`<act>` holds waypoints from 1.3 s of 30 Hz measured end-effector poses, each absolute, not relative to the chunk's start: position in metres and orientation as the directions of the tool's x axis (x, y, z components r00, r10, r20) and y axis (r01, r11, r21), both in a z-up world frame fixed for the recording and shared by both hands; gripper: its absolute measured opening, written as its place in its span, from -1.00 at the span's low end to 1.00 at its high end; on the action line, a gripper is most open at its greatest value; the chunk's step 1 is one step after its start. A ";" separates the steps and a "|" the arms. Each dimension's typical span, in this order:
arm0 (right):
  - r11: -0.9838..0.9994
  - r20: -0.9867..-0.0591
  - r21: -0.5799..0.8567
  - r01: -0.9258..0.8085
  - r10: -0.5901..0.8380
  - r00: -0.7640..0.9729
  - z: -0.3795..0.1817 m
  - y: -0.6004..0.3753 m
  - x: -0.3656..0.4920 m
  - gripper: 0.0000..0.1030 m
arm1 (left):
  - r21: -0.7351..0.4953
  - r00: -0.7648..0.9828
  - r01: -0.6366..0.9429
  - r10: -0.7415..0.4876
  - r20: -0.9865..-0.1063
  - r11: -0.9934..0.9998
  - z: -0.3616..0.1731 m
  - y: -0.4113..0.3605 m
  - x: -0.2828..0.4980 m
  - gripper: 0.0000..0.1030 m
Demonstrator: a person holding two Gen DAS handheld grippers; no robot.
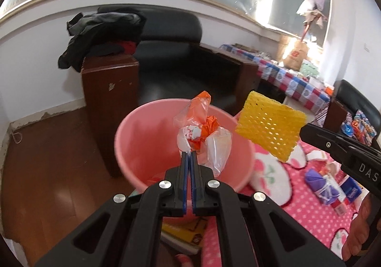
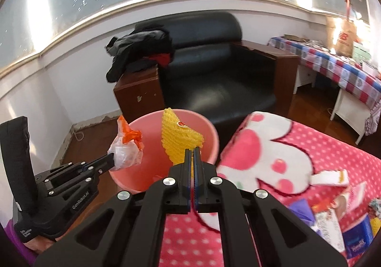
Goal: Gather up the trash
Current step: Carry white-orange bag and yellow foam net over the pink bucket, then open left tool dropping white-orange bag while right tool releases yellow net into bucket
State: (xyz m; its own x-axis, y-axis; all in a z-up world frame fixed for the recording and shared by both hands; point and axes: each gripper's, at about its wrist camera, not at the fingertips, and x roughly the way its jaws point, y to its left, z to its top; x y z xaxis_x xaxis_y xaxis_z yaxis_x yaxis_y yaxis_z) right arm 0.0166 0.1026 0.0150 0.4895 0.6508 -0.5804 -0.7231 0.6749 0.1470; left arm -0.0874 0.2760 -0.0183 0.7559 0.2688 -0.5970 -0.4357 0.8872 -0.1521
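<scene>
My left gripper (image 1: 189, 153) is shut on a crumpled orange, white and clear plastic bag (image 1: 203, 133) and holds it over the pink bucket (image 1: 133, 148). My right gripper (image 2: 193, 149) is shut on a yellow foam net (image 2: 178, 140) and holds it above the bucket's (image 2: 209, 133) right rim. In the left wrist view the foam net (image 1: 269, 128) hangs right of the bag, clamped by the right gripper (image 1: 300, 131). In the right wrist view the left gripper (image 2: 110, 157) holds the bag (image 2: 126, 148) at the bucket's left rim.
A pink dotted blanket (image 2: 297, 148) lies to the right with loose wrappers and packets (image 1: 333, 186) on it. A black sofa (image 2: 214, 71) with brown arms and dark clothes (image 2: 140, 47) stands behind the bucket. A checked table (image 2: 345, 69) is far right. Wood floor (image 1: 47, 171) is left.
</scene>
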 end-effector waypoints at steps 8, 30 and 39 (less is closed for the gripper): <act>0.656 -0.630 0.115 -0.746 0.629 0.456 -0.004 0.136 0.014 -0.96 | -0.146 0.715 -0.472 0.281 -0.640 0.869 -0.032 0.295 -0.084 -0.97; 0.629 -0.682 0.154 -0.762 0.626 0.378 -0.018 0.148 0.016 -0.88 | -0.142 0.719 -0.482 0.298 -0.627 0.864 -0.029 0.293 -0.084 -0.25; 0.620 -0.653 0.179 -0.764 0.656 0.379 -0.012 0.137 0.013 -0.42 | -0.153 0.722 -0.485 0.296 -0.625 0.861 -0.024 0.290 -0.090 -0.25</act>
State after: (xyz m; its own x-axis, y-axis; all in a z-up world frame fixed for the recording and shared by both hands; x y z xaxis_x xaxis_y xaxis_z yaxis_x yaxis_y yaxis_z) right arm 0.0133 0.1370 -0.0122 0.3793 0.6558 -0.6527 -0.7640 0.6199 0.1789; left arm -0.0902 0.2898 -0.0242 0.7222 0.2957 -0.6253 -0.4852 0.8609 -0.1532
